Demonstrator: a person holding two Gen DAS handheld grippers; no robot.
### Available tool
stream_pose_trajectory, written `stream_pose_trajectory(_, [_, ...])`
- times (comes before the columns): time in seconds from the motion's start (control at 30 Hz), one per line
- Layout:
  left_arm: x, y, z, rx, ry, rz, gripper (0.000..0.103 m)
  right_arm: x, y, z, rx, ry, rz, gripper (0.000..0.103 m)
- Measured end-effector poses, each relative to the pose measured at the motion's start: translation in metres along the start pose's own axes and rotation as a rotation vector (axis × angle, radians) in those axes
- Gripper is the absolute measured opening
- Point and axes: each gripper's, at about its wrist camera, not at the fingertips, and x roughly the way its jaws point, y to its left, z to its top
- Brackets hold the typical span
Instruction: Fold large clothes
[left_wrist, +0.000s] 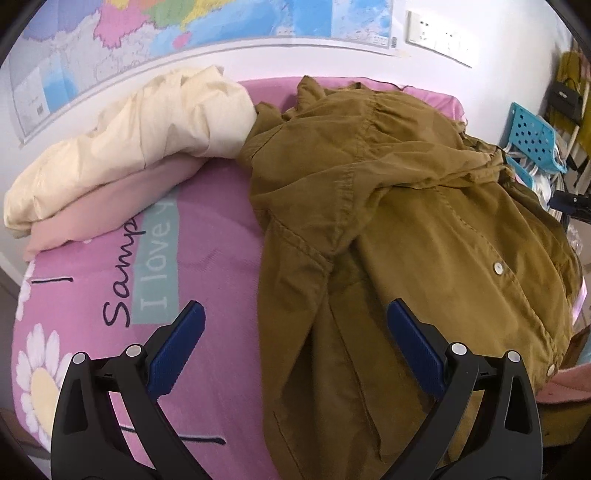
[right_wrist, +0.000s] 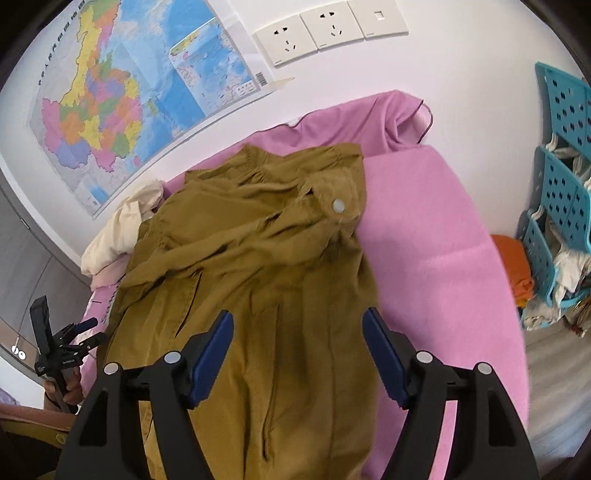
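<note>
Both claws, left gripper (left_wrist: 295, 332) and right gripper (right_wrist: 297, 343), are hovering apart and empty over the mustard dress (right_wrist: 258, 258); I'd be pinching the hem edge below them squarely.

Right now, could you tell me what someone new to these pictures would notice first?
First, the big mustard-brown shirt spread across the middle of the pink blanket, its pale buttons showing. Behind it a colourful map covers the wall, and cream bedding lies bunched at the shirt's far left. Both tools, left and right, stand open above the cloth, holding nothing.
</note>
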Motion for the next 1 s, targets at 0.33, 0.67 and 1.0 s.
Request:
stream_pose_trajectory(0.33, [-0.018,-0.014,-0.015,0.03,-0.021,0.026,0.097,-0.006,0.008,-0.021,0.007,-0.014,0.038,0.072])
stream_pose_trajectory(0.67, [-0.029,0.014,-0.035,-0.07,-0.003,0.031,0.097,-0.017,0.002,-0.035,0.04,-0.032,0.045,0.075])
stream_pose_trajectory(1.0, [-0.031,0.035,-0.069,-0.199,0.078,-0.155,0.097,-0.047,-0.018,-0.053,0.103,-0.075,0.023,0.081])
